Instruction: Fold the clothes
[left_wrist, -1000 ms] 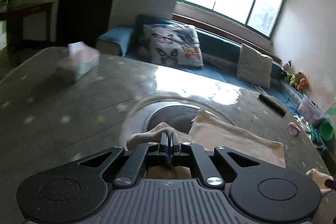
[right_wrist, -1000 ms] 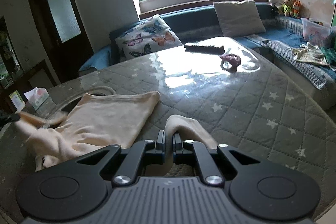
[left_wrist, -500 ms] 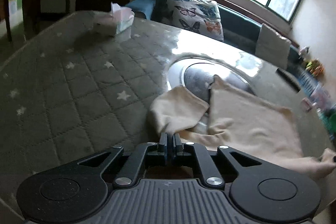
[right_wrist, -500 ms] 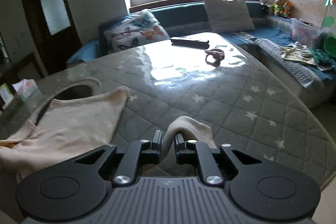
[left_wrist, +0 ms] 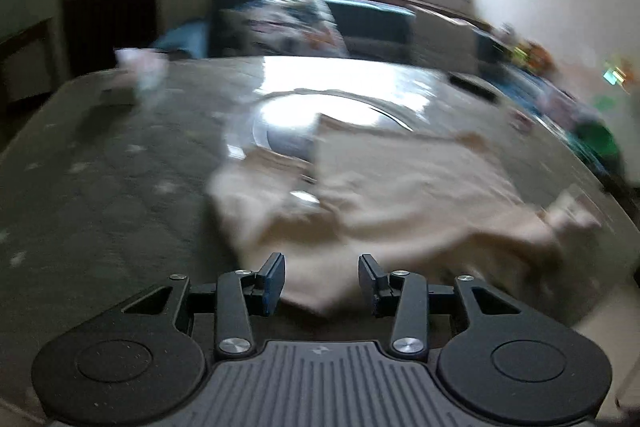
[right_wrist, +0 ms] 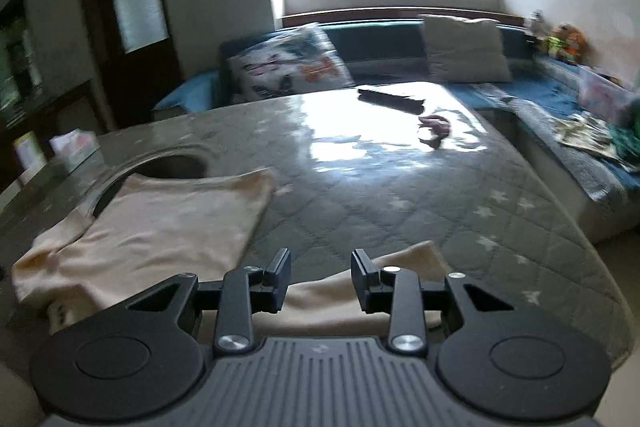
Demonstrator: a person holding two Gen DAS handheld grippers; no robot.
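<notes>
A cream long-sleeved top (left_wrist: 400,179) lies spread on the grey quilted table cover (left_wrist: 100,195), its body partly over a round metal ring in the table. The left wrist view is blurred. My left gripper (left_wrist: 322,281) has its jaws opening; a corner of the cream cloth lies on the table between and below them, and the pads are off it. In the right wrist view the same top (right_wrist: 160,227) lies at the left and one sleeve (right_wrist: 360,291) runs under my right gripper (right_wrist: 320,277). Its jaws are opening too, with nothing pressed between them.
A tissue box (right_wrist: 74,149) stands at the table's far left. A black remote (right_wrist: 390,99) and a small pink item (right_wrist: 434,125) lie at the far side. Behind is a blue sofa (right_wrist: 380,39) with cushions. The table's right edge (right_wrist: 592,267) drops to the floor.
Both grippers were shut on cream cloth and now stand apart, the cloth let go onto the table. The left gripper has swung across and drawn back, so more of the top shows.
</notes>
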